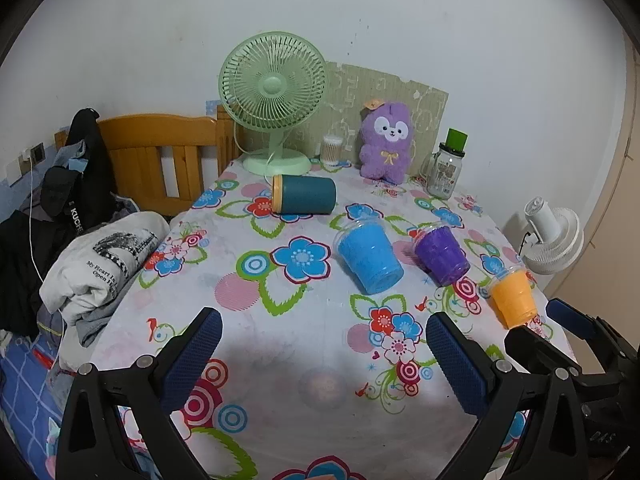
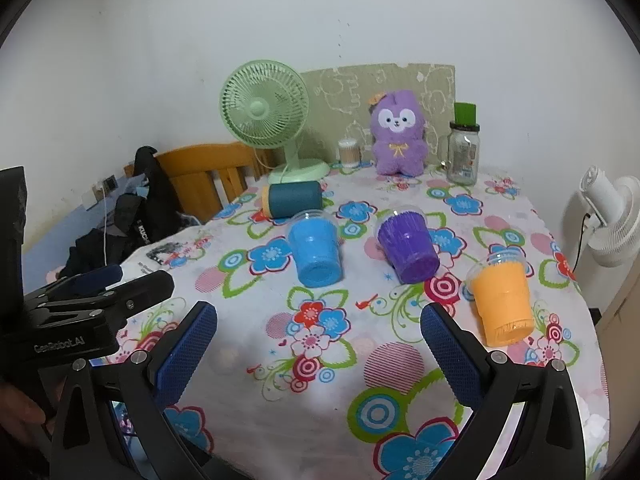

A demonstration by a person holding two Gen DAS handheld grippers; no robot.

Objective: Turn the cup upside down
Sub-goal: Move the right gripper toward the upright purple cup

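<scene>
four cups lie on the flowered tablecloth (image 1: 304, 364): from the left, a dark teal cup (image 1: 305, 195) on its side just in front of the green fan (image 1: 273, 96), then a blue cup (image 1: 369, 255), a purple cup (image 1: 441, 255) and an orange cup (image 1: 513, 298), the three tipped with their bases toward the cameras and set apart from one another. the left gripper (image 1: 324, 354) hovers near the table's front edge with its jaws spread wide and nothing between them. to its right, the right gripper (image 2: 319, 342) is likewise released and empty, the orange cup nearest its right finger.
</scene>
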